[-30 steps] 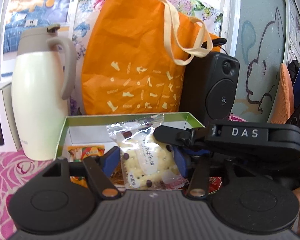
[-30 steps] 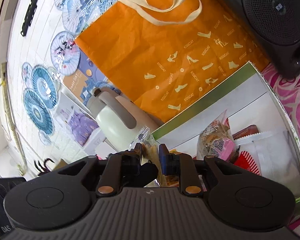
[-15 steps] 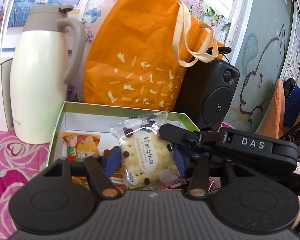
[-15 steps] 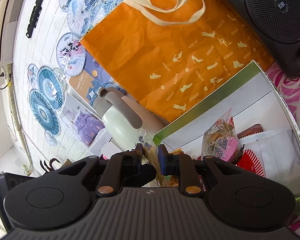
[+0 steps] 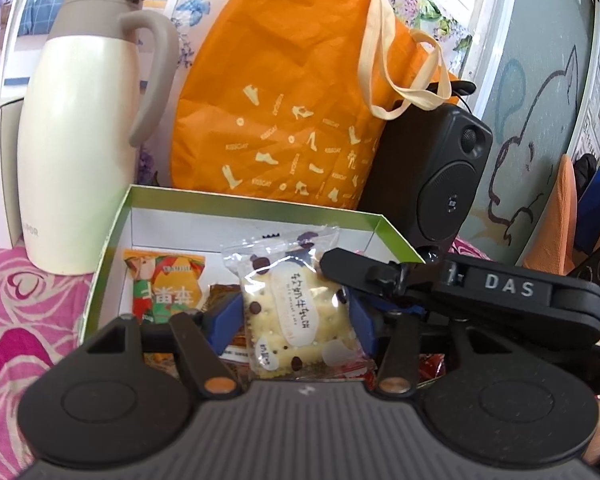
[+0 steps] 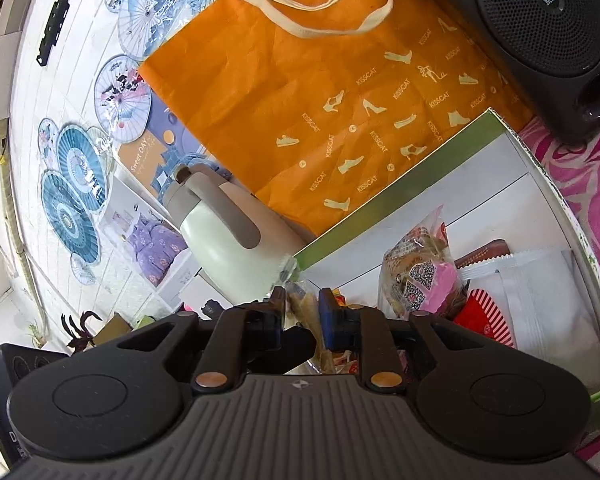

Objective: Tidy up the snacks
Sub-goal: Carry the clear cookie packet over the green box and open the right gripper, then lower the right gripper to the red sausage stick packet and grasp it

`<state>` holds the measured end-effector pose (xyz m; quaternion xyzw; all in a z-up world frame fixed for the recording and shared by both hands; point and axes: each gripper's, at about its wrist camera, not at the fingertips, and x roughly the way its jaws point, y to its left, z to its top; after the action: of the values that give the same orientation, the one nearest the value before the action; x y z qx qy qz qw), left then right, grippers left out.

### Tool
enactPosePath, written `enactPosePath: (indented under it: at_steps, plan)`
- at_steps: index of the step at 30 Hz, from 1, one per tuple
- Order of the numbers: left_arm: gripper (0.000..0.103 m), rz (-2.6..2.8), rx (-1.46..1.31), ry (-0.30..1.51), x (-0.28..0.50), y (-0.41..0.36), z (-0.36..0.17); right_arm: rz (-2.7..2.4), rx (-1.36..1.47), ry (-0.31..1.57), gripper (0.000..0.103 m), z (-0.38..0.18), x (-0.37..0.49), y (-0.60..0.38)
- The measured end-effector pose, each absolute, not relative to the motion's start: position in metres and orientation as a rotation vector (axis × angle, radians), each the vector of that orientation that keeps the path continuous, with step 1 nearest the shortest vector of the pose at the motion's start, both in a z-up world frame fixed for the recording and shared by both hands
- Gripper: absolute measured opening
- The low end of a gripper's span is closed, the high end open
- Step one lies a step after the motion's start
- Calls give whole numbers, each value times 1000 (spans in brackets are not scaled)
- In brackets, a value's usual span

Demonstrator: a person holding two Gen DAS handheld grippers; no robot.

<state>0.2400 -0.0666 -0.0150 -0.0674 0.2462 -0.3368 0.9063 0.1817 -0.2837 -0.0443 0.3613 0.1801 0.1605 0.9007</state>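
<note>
I see the left tongs (image 5: 294, 318) flanking a clear-wrapped biscuit packet (image 5: 296, 312) above the green-rimmed box (image 5: 256, 210). Both sets of jaws have just been opening. The right tongs (image 6: 302, 316) straddle the same packet's edge (image 6: 306, 312); whether either's pads still press it, I cannot tell. Other snacks (image 6: 422, 276) lie inside the box.

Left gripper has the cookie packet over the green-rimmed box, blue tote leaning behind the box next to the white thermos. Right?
Nearly. The tote is orange, not blue; the left wrist view shows it plainly. The rest holds: the cookie packet sits between the left gripper's fingers over the green-rimmed box, and the tote leans behind the box next to the white thermos.
</note>
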Motion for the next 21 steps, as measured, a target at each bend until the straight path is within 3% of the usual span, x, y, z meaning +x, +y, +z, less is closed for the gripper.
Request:
enactPosePath:
  at_steps: [4, 8, 13, 18, 21]
  plan:
    - [59, -641, -147, 492, 240, -60, -13, 318, 713, 296, 79, -36, 173, -282]
    - [65, -596, -140, 457, 228, -46, -3, 303, 580, 202, 92, -15, 154, -275]
    - [78, -556, -61, 385, 173, -23, 5, 321, 366, 186, 99, 10, 104, -258]
    - [80, -591, -37, 441, 116, -7, -7, 266, 232, 275, 101, 8, 45, -248]
    - [80, -631, -14, 515, 97, -6, -23, 201, 277, 363, 97, -8, 18, -255]
